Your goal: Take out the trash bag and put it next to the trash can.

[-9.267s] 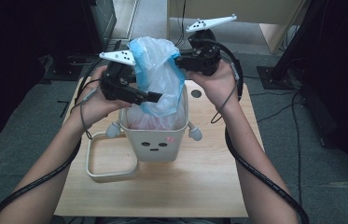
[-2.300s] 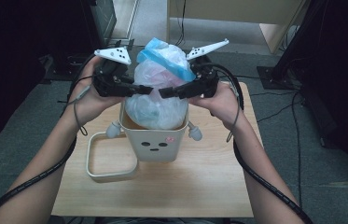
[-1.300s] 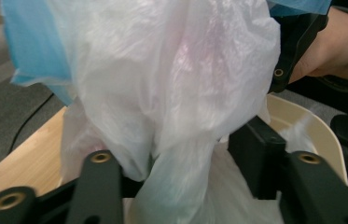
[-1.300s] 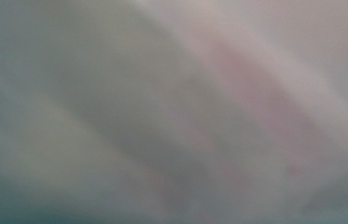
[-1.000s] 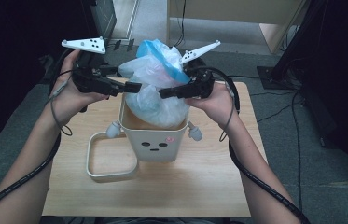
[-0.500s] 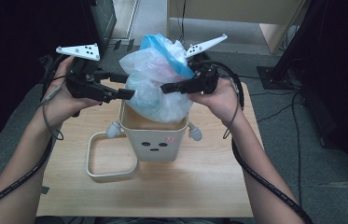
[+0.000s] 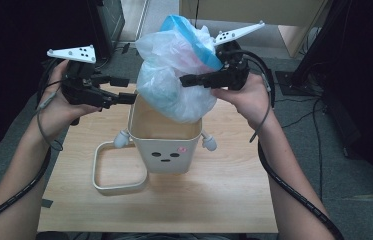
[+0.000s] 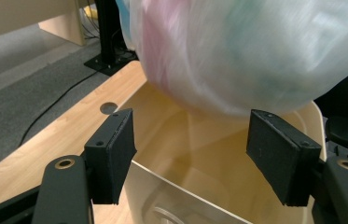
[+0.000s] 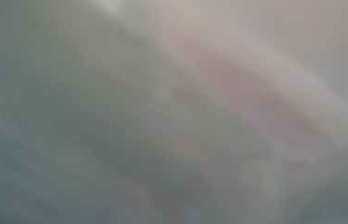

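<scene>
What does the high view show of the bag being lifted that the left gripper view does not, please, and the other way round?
High view: the right gripper pinching the filled plastic bag above the face-printed bin, the loose ring frame and the wooden table.

Left gripper view: the left gripper with jaws open and nothing between them, plus the bin's bare inner wall.

Both: the bag, its bottom at the bin's mouth, and the tabletop.
</scene>
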`<state>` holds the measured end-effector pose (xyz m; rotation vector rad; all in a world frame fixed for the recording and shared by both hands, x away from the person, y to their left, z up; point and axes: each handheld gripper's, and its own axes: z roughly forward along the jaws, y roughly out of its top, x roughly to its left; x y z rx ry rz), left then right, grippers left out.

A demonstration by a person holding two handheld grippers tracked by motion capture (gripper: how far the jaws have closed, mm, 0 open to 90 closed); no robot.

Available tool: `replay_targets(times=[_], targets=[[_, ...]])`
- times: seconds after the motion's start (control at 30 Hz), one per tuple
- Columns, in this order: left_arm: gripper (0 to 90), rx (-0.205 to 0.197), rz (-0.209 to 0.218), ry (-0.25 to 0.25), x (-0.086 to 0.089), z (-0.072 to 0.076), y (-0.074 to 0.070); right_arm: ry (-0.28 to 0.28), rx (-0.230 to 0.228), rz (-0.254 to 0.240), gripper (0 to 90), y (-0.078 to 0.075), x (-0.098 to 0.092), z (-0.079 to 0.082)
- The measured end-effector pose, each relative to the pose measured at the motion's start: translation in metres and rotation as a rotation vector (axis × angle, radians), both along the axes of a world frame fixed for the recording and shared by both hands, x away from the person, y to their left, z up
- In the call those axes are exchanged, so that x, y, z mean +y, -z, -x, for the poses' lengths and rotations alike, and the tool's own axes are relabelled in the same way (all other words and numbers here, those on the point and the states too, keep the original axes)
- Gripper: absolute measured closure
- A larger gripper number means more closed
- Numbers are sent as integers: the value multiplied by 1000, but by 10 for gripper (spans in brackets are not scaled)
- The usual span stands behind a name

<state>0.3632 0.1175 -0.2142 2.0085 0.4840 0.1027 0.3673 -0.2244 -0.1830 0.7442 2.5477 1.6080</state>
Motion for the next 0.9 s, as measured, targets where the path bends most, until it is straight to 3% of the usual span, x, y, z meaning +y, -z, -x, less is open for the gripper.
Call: replay_targets(times=[0.13,0.23,0.73,0.9], targets=[[319,-5,-31,4,-5,-1,5,11,-2,-3,786,-7,-9,2],[319,-7,-28,0,-6,-2,5,19,-21,-8,787,-14,-17,6],[319,-30,-34,-31,1,-3,3,89,-23,-2,782,-29,-63,18],[319,-30,-31,-41,3,-3,6,120,-27,37,782,-28,-76,21]])
